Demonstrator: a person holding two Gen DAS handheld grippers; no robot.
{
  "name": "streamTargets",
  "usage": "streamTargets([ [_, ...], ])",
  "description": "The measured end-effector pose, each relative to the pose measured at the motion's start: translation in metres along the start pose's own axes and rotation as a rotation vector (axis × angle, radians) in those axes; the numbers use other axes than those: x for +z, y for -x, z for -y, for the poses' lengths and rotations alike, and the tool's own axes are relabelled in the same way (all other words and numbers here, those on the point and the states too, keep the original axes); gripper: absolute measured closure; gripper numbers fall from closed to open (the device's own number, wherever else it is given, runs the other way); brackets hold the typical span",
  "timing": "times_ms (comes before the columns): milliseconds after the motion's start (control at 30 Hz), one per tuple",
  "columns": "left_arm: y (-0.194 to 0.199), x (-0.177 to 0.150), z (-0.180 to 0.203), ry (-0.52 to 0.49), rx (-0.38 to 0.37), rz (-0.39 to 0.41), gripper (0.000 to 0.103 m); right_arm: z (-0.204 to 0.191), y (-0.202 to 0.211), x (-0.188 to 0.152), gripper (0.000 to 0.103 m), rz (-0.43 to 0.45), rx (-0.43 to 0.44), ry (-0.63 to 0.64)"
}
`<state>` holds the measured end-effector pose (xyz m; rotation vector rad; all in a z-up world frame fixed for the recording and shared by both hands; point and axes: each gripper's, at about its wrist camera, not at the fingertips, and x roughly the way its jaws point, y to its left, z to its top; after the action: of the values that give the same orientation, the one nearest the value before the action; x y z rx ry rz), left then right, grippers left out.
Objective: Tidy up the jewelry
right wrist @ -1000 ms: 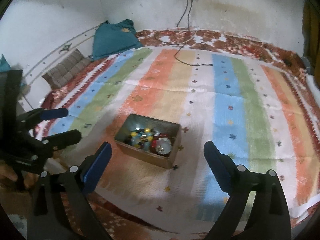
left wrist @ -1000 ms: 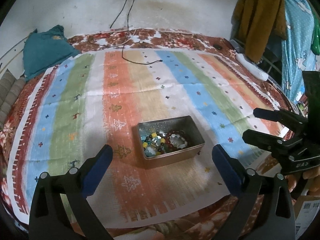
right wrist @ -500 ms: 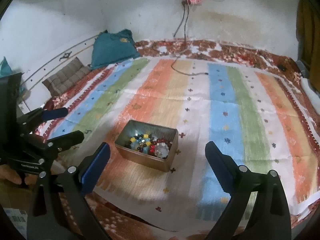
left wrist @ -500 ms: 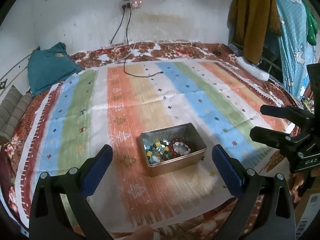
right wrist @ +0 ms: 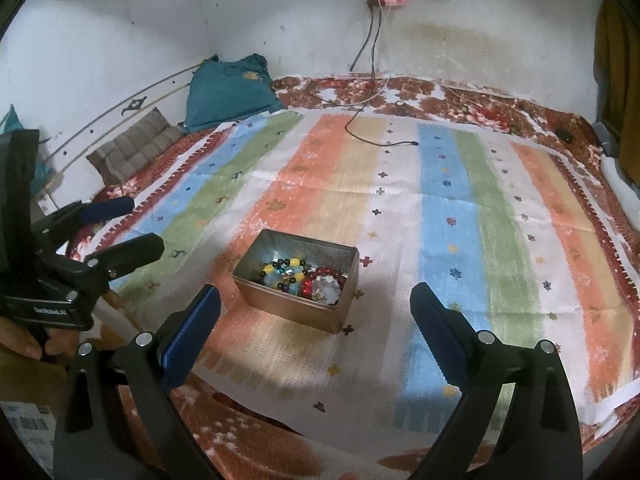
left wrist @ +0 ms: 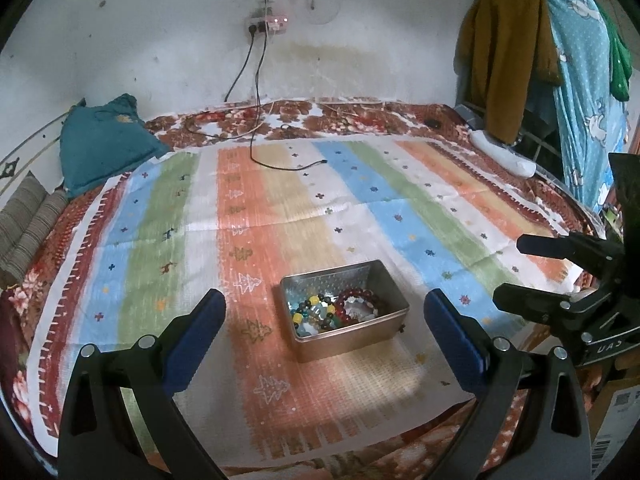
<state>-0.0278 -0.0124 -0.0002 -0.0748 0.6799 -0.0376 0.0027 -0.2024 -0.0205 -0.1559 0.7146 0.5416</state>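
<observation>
A rectangular metal tin [left wrist: 390,330] sits on a striped cloth [left wrist: 304,216] near its front edge. Inside lie a dark red bead bracelet [left wrist: 360,294], a multicoloured bead bracelet [left wrist: 316,310] and pale pieces. In the right wrist view the tin [right wrist: 280,304] shows the same beads [right wrist: 304,278]. My left gripper [left wrist: 324,332] is open and empty, held back from the tin. My right gripper [right wrist: 314,322] is open and empty, also short of the tin. Each gripper shows in the other's view, the right [left wrist: 532,270] and the left [right wrist: 128,226].
A teal pillow [left wrist: 100,144] and striped cushion [left wrist: 28,220] lie at the far left. A black charging cable [left wrist: 288,166] runs from a wall power strip [left wrist: 272,24] onto the cloth. Clothes [left wrist: 520,64] hang at the right. A cardboard box [left wrist: 612,420] stands at the lower right.
Both cameras have tilted up and pulled back a little, so the tin sits lower and smaller between the fingers. Both grippers stay open. The tin and beads have not moved.
</observation>
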Motion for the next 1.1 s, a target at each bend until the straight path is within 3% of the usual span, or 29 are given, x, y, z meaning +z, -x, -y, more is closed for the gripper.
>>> streamTargets([
  [1100, -0.0032, -0.0031, 0.0005, -0.008, 0.023, -0.021, 0.006, -0.001, 0.0025, -0.0053, 0.006, 0.007, -0.006, -0.003],
])
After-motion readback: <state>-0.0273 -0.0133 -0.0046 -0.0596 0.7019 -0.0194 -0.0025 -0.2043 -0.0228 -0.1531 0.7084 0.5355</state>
